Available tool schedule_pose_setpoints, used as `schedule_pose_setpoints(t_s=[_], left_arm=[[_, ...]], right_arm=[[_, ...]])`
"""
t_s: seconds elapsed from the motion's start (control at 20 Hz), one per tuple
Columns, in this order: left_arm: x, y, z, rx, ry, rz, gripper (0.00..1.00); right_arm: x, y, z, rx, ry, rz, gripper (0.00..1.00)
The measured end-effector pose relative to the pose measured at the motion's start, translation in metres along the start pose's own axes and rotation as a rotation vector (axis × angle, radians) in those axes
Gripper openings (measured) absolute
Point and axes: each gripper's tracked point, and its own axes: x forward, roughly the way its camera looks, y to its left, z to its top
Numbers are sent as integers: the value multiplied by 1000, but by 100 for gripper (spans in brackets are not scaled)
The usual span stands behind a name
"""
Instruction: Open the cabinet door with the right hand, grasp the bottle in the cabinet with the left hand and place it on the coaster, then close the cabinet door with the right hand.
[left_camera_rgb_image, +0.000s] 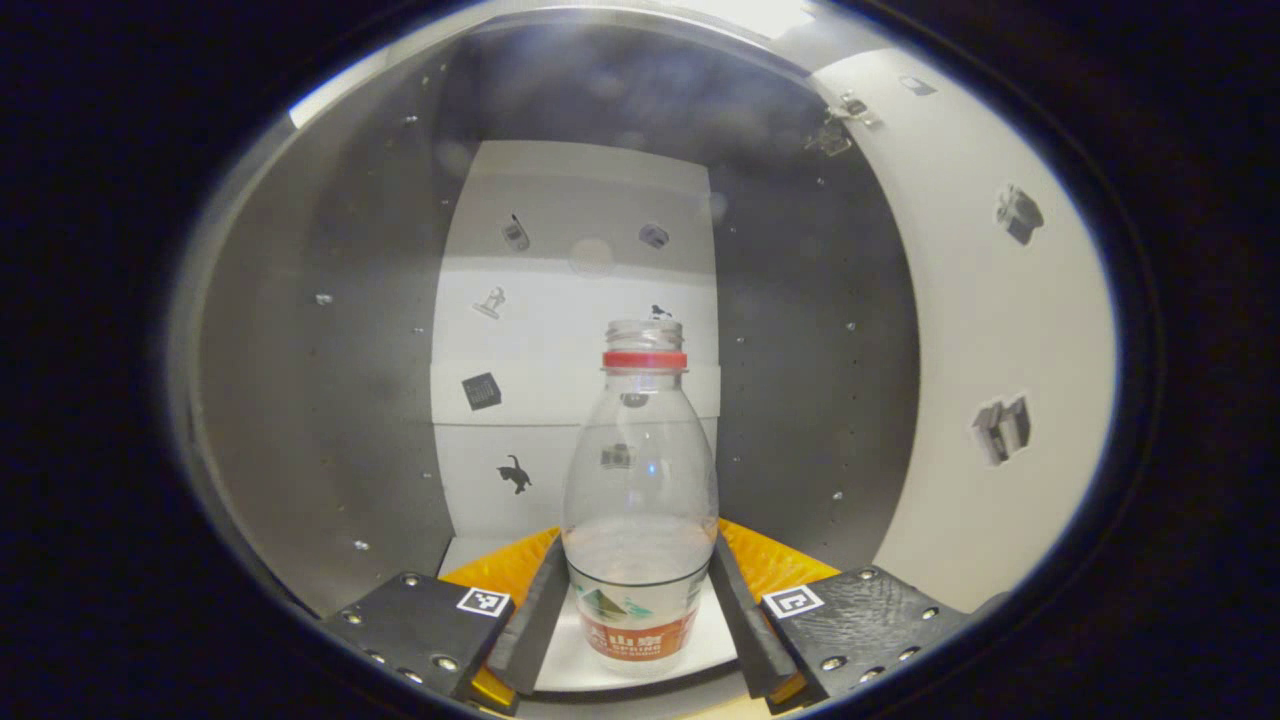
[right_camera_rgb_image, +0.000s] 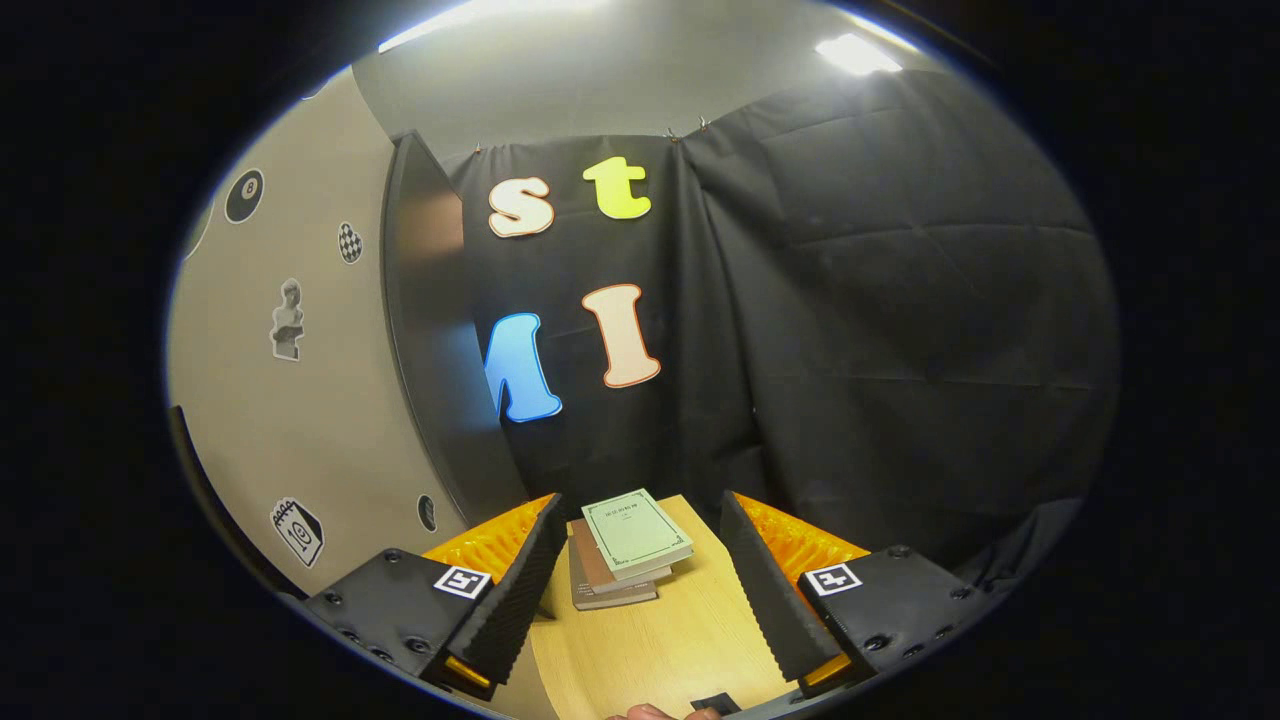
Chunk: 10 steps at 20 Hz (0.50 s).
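The bottle (left_camera_rgb_image: 640, 500) stands upright on the white floor of the cabinet (left_camera_rgb_image: 330, 420), roughly centred between the grey side walls and well forward of the sticker-covered back panel (left_camera_rgb_image: 575, 330). It is clear, uncapped, with a red collar ring below the open neck and a printed label around the base.

My left gripper (left_camera_rgb_image: 640, 600) is inside the cabinet, level, pointed straight at the back panel. Its fingers flank the lower body of the bottle, one on each side at the label band. They sit right against the plastic, but the fisheye distortion at the bottom edge leaves me unsure whether both are actually pressing, so I cannot confirm a clamp.

Step in hand, as I judge it: securing the grasp before extraction. Procedure:
1. Close evenly until the thin wall just resists; an empty bottle will dent and squirt out if squeezed hard.
2. Hold the low grip square, so the bottle does not tip.
3. Lift slightly, then withdraw straight back, clear of the open door (left_camera_rgb_image: 985, 330) on the right.

My right gripper (right_camera_rgb_image: 640, 590) is held apart from the cabinet, jaws spread wide on nothing, aimed over the wooden table (right_camera_rgb_image: 690, 640) toward a stack of books (right_camera_rgb_image: 625, 550). The door's edge (right_camera_rgb_image: 430, 340) stands to its left, within reach for closing.
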Motion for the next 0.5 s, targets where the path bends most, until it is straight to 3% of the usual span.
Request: schedule_pose_setpoints(t_s=[0.25, 0.5], left_arm=[[-72, 18, 0, 16, 1, 28, 75], [-139, 48, -38, 20, 54, 81, 75]], right_arm=[[-8, 3, -2, -21, -5, 4, 98], [-20, 10, -8, -40, -5, 3, 98]])
